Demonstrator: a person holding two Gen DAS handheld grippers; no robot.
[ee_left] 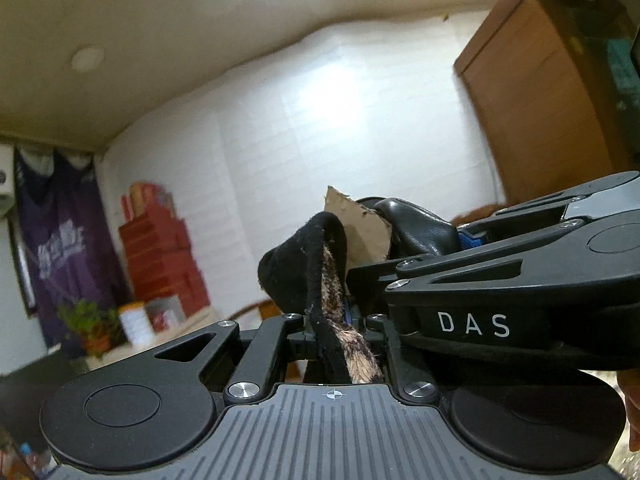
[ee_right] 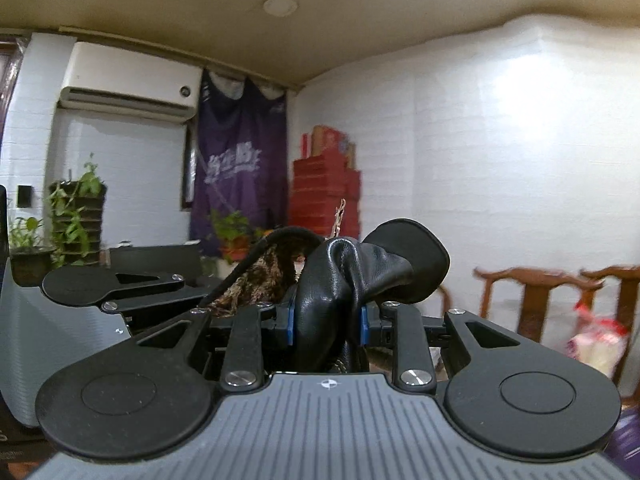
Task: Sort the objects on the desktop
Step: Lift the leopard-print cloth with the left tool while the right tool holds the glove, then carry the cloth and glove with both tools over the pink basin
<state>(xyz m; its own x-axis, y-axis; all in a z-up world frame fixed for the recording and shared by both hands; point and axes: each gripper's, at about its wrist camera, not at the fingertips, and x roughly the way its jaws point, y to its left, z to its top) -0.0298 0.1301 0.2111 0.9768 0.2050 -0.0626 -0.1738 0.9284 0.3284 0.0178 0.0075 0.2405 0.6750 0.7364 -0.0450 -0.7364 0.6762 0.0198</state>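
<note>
Black left tongs (ee_left: pixel 334 330) and right tongs (ee_right: pixel 326 324): ribbed grey housing, silver screws, blue pads, white "DAS" lettering

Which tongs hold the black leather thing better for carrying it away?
Probably right: the right tongs clamp a thick fold of the black leather thing; the left tongs pinch only its thin furry edge.

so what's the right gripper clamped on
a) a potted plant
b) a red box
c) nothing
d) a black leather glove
d: in the right wrist view the right gripper has its blue pads pressed against both sides of the wrinkled black leather glove.
</note>
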